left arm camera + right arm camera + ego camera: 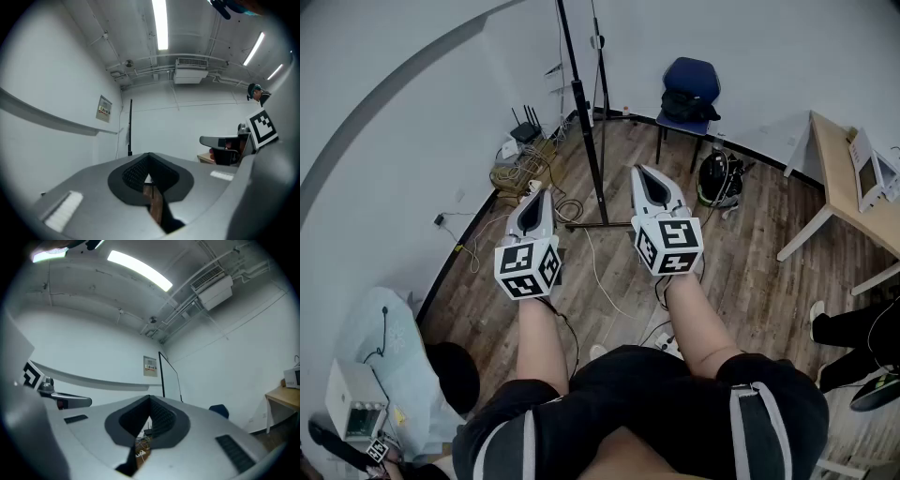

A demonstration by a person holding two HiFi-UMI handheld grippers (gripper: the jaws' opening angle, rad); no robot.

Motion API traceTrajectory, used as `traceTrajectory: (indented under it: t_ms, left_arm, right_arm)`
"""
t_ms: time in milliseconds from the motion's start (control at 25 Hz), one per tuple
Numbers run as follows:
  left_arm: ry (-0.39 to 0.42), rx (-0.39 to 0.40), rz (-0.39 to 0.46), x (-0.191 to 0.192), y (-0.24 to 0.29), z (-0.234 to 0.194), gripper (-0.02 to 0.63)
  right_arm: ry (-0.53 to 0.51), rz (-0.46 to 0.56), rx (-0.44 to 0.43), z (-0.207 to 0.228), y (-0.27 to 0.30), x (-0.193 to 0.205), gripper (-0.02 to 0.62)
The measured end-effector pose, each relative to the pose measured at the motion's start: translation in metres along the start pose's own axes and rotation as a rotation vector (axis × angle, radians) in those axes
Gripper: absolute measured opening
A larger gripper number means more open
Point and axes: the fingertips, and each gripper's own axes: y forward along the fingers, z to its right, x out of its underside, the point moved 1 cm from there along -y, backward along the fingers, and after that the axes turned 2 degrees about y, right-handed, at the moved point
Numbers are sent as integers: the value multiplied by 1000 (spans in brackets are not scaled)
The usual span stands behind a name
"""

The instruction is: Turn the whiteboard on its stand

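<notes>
The whiteboard (579, 98) stands edge-on ahead of me, a thin dark frame on a black pole, with its floor foot (602, 224) on the wooden floor. In the right gripper view the whiteboard (171, 378) shows as a pale panel with a dark rim; in the left gripper view only the whiteboard's dark edge (130, 132) shows. My left gripper (535, 196) is held level, short of the stand and to its left, shut and empty. My right gripper (648, 174) sits to the right of the foot, shut with nothing in it. Neither touches the board.
A blue chair (690, 86) with a black bag stands at the far wall. A black helmet-like object (716, 177) lies beside it. Right is a wooden table (836, 178) with a device (875, 170). A router and cables (523, 142) sit left. A person's legs (861, 339) show at right.
</notes>
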Motion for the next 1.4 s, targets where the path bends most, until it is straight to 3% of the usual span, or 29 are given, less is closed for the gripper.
traceTrajectory:
  t_ms: [400,720,960,1160,1400]
  left_arm:
    - [-3,13,-23,8,9,-22,9]
    - [-24,62,-26,28,18,-73,9]
    - [-50,112,-37,43,33,-106,9]
    - [-172,128,-13,44,38,-127,9]
    - [-141,128,-32,48,63,-142,9]
  right_arm:
    - [19,-65,-38,-23,26,21,5]
    - [41,-141,-24,-63,67,54,5]
    - [123,-107,-2,-79,97,57,5]
    - [79,-87,26,-85,108,56,5]
    - [74,-79,44,-74,133,66,5]
